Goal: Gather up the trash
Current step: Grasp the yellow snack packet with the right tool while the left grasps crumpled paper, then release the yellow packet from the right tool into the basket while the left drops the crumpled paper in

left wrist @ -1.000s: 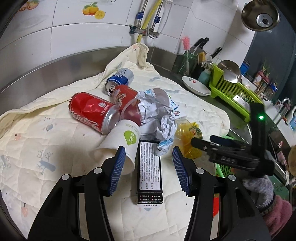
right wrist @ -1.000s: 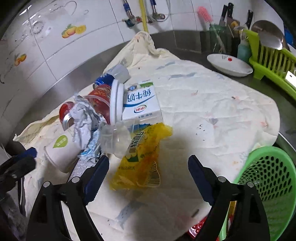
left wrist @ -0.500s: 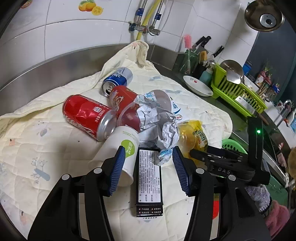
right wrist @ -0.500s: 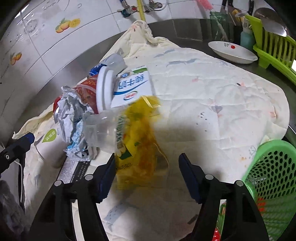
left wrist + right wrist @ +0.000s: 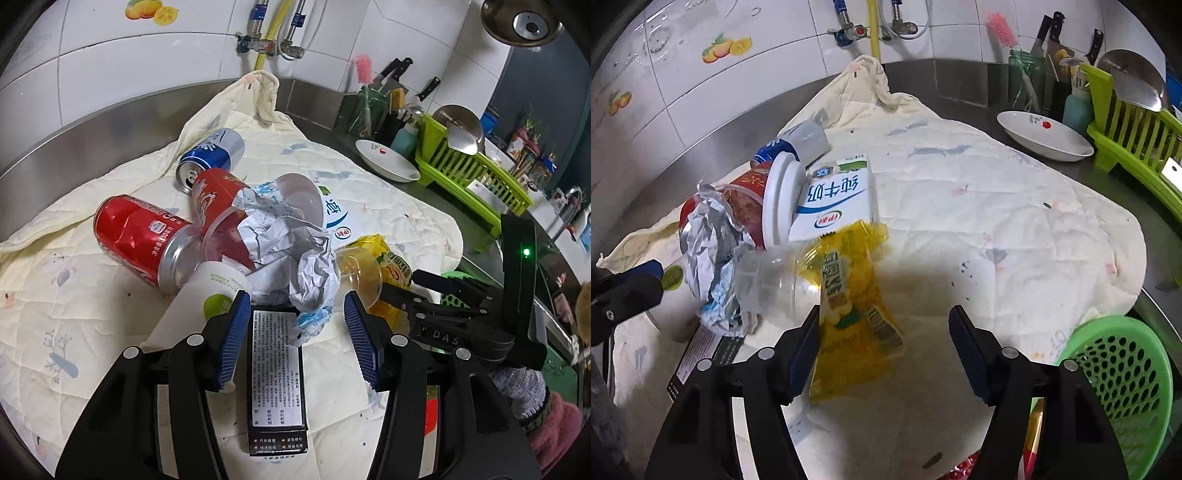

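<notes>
A pile of trash lies on a cream quilted cloth (image 5: 55, 295): a red cola can (image 5: 144, 240), a blue can (image 5: 210, 155), a red cup (image 5: 218, 206), crumpled paper (image 5: 295, 251), a white paper cup (image 5: 199, 306), a milk carton (image 5: 834, 206), a clear plastic cup (image 5: 768, 284) and a yellow wrapper (image 5: 853, 306). My left gripper (image 5: 293, 332) is open, its jaws on either side of a black box (image 5: 277, 376). My right gripper (image 5: 884, 350) is open around the yellow wrapper, whose lower end lies against the left finger (image 5: 801, 350).
A green perforated basket (image 5: 1119, 384) sits at the cloth's near right corner. A white dish (image 5: 1041, 136), a green dish rack (image 5: 1137, 125) and a knife jar (image 5: 1027, 81) stand at the back right. A steel wall and tiles lie behind.
My right gripper has moved forward onto the yellow wrapper and narrowed a little. The wrapper and clear cup have shifted. My left gripper has moved slightly forward over the black box.
</notes>
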A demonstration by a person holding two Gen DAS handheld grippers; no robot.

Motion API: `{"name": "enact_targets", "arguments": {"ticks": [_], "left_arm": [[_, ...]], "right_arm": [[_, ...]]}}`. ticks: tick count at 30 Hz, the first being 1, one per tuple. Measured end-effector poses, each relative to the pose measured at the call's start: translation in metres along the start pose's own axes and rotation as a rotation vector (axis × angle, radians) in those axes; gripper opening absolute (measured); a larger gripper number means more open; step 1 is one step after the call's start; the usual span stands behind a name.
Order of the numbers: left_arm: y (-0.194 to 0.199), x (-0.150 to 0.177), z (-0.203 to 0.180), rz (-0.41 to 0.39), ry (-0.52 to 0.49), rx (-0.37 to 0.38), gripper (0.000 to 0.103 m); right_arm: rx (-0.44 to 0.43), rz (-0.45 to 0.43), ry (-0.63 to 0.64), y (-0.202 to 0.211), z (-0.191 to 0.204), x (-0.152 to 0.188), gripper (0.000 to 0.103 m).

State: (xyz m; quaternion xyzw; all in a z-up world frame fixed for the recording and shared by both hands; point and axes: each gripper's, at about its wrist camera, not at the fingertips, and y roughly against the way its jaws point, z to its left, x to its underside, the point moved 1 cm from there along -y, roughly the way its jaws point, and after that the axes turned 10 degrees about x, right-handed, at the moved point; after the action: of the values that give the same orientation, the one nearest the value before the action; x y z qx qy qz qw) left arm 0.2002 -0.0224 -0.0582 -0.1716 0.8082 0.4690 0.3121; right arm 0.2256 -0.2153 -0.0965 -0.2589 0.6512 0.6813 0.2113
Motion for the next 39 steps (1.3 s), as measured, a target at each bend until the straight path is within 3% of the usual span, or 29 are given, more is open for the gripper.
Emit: {"name": "enact_targets", "arguments": {"ticks": [4,9,14,21,26,31,39], "left_arm": [[-0.005,-0.002,-0.002,0.007,-0.002,0.011,0.053],[-0.016,-0.009,-0.009,0.009,-0.013,0.013,0.053],[-0.034,-0.019,-0.016,0.022,-0.044,-0.009,0.052],[-0.057,-0.024,-0.013,0.062,-0.031,-0.03,0.051],[-0.063,-0.022,-0.005,0.077,-0.006,-0.018,0.031],[-0.056,-0.019,-0.009,0.054,-0.03,-0.027,0.023],[-0.028,-0.019,-0.023,-0.002,-0.073,-0.013,0.021]], "right_arm": [[-0.001,0.006,0.021,-0.007,0.004,-0.003,0.065],[-0.02,0.033,0.002,-0.018,0.002,-0.004,0.04],[-0.043,0.021,-0.016,-0.01,-0.005,0.0,0.024],[-0.037,-0.018,-0.018,0.013,-0.013,0.007,0.023],[-0.037,-0.044,-0.034,0.031,-0.024,0.013,0.022],[-0.027,-0.058,-0.054,0.046,-0.034,0.02,0.022],[0.019,-0.08,-0.11,0.068,-0.059,0.035,0.022]]}}
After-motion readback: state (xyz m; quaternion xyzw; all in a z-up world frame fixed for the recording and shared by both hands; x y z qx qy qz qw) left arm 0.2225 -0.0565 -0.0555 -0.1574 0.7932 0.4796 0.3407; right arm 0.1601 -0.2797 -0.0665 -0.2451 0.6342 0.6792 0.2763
